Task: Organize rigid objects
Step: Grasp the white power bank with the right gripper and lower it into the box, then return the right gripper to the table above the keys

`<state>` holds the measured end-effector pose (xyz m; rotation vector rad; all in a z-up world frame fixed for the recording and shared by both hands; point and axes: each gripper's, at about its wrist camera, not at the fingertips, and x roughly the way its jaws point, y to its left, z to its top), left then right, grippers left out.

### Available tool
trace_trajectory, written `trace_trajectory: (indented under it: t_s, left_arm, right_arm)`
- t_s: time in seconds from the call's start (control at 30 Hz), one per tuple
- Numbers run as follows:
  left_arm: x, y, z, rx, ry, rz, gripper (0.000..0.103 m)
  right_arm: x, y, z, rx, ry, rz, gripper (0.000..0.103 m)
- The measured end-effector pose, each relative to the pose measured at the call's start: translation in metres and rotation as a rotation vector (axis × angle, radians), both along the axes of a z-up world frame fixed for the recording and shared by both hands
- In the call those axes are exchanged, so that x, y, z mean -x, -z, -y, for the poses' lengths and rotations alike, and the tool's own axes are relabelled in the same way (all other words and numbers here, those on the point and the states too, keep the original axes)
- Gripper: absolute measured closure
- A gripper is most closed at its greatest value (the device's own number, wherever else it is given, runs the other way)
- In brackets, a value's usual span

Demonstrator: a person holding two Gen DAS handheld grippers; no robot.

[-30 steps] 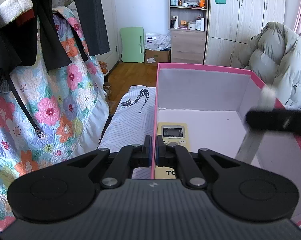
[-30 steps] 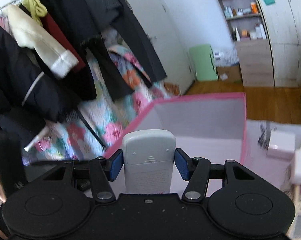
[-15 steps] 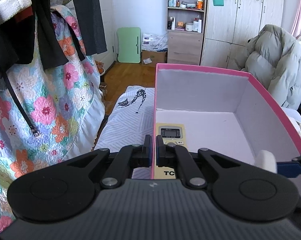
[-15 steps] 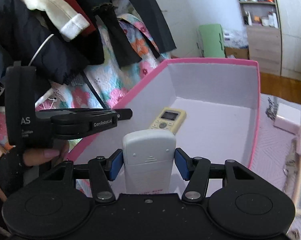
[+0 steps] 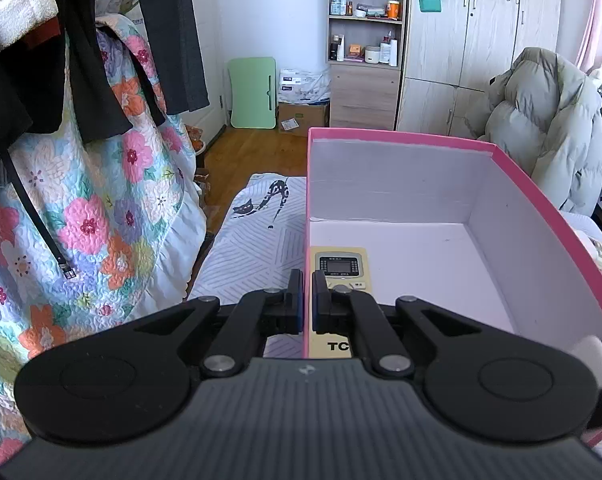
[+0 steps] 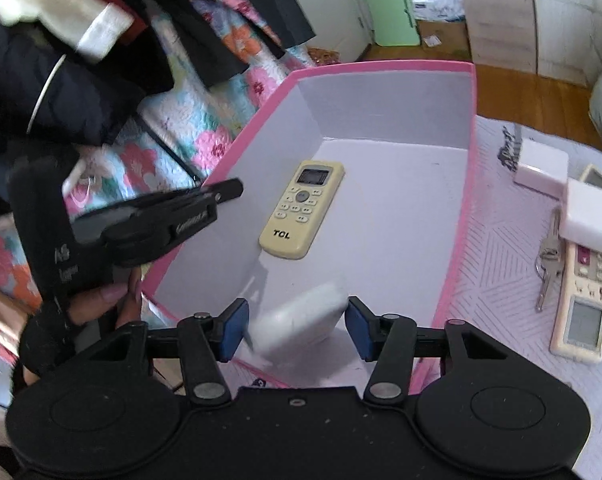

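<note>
Two remotes sit in my pink box (image 6: 463, 216): the cream one (image 6: 301, 210) lying flat, a blurred white one (image 6: 301, 326) loose between my right gripper's (image 6: 297, 330) wide jaws. My left gripper (image 5: 307, 300) pinches the box's wall.

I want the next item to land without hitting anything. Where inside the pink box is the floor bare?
In the pink box, the floor is bare between the TCL remote and the right wall, and behind it toward the far wall. The near end is crowded: a blurred white device sits between the right gripper pads. The left gripper clamps the left wall.
</note>
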<state>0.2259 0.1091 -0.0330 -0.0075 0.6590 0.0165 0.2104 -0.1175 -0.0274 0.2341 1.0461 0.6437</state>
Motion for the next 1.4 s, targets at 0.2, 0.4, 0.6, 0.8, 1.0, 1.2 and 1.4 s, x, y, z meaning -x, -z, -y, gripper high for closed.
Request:
trace_trajectory:
  t_s: [0.2, 0.4, 0.6, 0.8, 1.0, 1.2, 1.4]
  left_arm:
    - [-0.001, 0.000, 0.000, 0.009, -0.002, -0.004, 0.100]
    - [-0.003, 0.001, 0.000, 0.019, -0.005, -0.008, 0.100]
    - [-0.004, 0.000, -0.001, 0.020, -0.008, -0.010, 0.100]
    - [-0.003, 0.000, -0.001, 0.021, -0.009, -0.013, 0.100]
    - [-0.004, 0.000, -0.002, 0.023, -0.012, -0.014, 0.100]
    - [-0.002, 0.000, -0.001, -0.004, -0.005, -0.014, 0.100]
    - [-0.002, 0.000, 0.003, -0.036, -0.011, -0.012, 0.100]
  right_arm:
    - [-0.006, 0.003, -0.001, -0.012, 0.009, 0.002, 0.069]
    - [-0.017, 0.006, 0.008, -0.040, 0.065, 0.014, 0.083]
    - [-0.024, 0.006, 0.013, -0.109, 0.114, 0.027, 0.084]
    - [-0.033, 0.004, 0.006, -0.185, 0.118, 0.032, 0.084]
    - [-0.038, 0.012, -0.021, -0.236, 0.100, 0.012, 0.084]
    - [-0.038, 0.024, -0.036, -0.170, 0.111, 0.028, 0.084]
    - [-0.036, 0.028, -0.034, -0.091, 0.120, 0.028, 0.080]
